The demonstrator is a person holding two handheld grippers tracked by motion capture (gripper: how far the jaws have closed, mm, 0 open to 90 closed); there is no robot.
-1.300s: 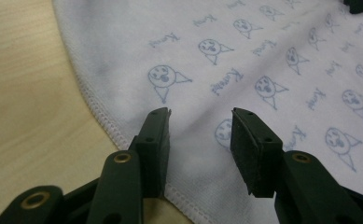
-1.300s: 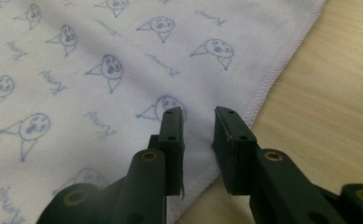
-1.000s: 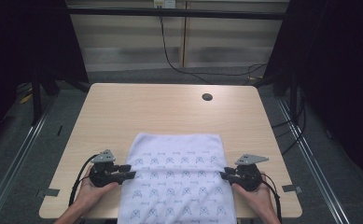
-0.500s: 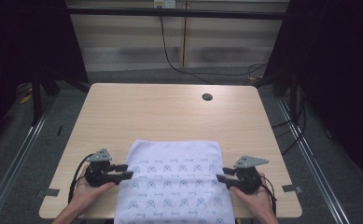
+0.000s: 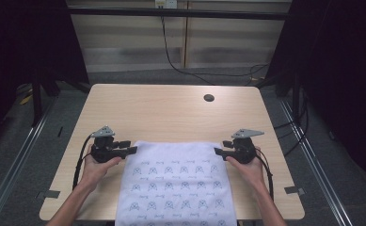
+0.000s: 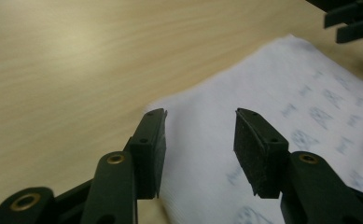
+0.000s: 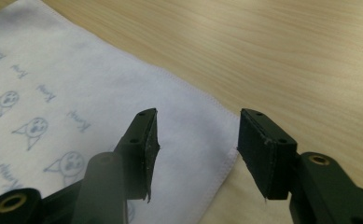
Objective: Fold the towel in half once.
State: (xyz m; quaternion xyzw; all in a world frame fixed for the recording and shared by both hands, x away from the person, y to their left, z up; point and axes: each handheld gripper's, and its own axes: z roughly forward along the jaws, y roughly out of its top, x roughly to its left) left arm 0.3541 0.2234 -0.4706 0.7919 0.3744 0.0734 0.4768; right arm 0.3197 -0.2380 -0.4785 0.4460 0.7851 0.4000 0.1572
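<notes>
A white cloth (image 5: 176, 183) printed with small grey figures lies flat on the near half of the wooden table (image 5: 171, 113), and its near end hangs over the front edge. My left gripper (image 5: 126, 149) is at the cloth's far left corner. In the left gripper view my left gripper (image 6: 200, 140) has just been opening, and the cloth (image 6: 286, 79) lies below the gap, unpressed. My right gripper (image 5: 219, 151) is at the far right corner. Its jaws (image 7: 195, 144) have also just been opening over the cloth (image 7: 76, 79) hem, with no pad touching it.
A small dark round hole (image 5: 209, 98) sits in the tabletop at the far right. Bare wood stretches beyond the cloth to the far edge. Black cables (image 5: 79, 165) trail from both grippers towards the person. Dark curtains flank the table.
Both hands have moved away from the person, along the cloth's sides to its far corners. The cloth's far edge has settled flat, slightly nearer the person.
</notes>
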